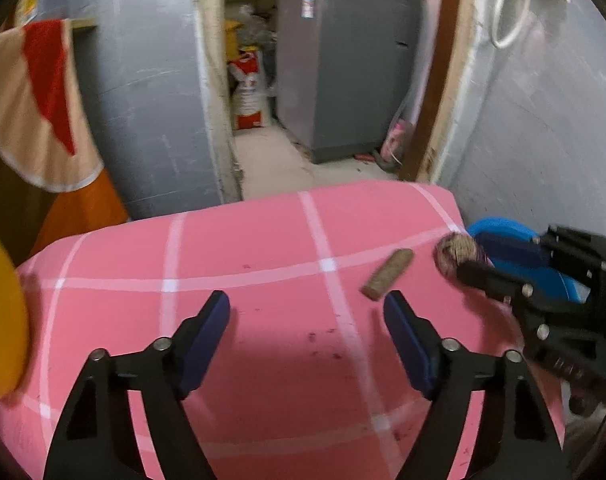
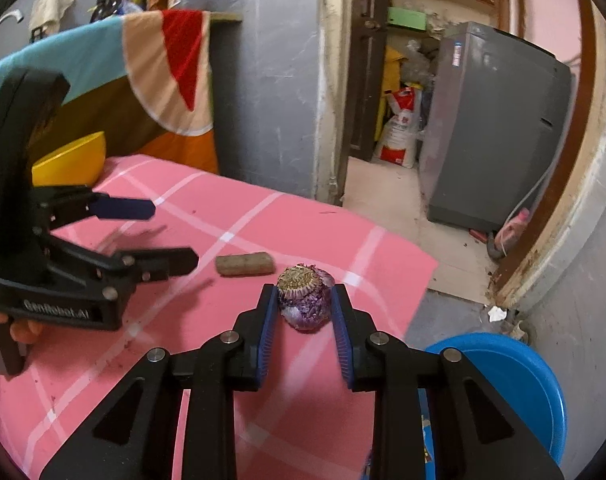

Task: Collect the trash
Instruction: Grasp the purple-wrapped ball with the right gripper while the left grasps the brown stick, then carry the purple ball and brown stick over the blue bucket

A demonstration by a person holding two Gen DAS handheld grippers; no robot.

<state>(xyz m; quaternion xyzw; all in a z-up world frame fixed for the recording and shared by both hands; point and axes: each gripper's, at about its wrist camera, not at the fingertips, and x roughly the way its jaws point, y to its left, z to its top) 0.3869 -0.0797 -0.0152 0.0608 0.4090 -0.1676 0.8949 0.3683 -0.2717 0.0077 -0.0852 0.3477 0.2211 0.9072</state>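
The right gripper [image 2: 305, 304] grips an onion scrap [image 2: 305, 298], a rounded lump with papery purple skin and a dry, frilled, straw-coloured root end turned up toward the camera; its two blue ribbed pads [image 2: 265, 334] press against the lump's left and right sides, over the pink cloth [image 2: 287, 224] near the table's far right corner. That cloth is smooth and matte, crossed by thin white lines into large squares, and speckled with small dark crumbs. Just to the left of the onion scrap lies a short brown stick [image 2: 245, 265], roughly cylindrical with a coarse, fibrous surface and blunt ends, flat on the cloth and touching nothing else. The left gripper [image 1: 307, 308] hovers above the middle of the cloth with its fingers spread wide and nothing between them; its pads [image 1: 209, 336] are dark blue and flat, set on glossy black plastic arms with round metal pivot pins. In the right wrist view its housing is a chunky black shell with white lettering, and a person's fingers show under it. A yellow bowl [image 2: 73, 158] of shiny plastic sits at the far left edge of the table. A round blue tub [image 2: 515, 384], also smooth plastic, stands on the grey floor just beside the table's right edge, below the held scrap.
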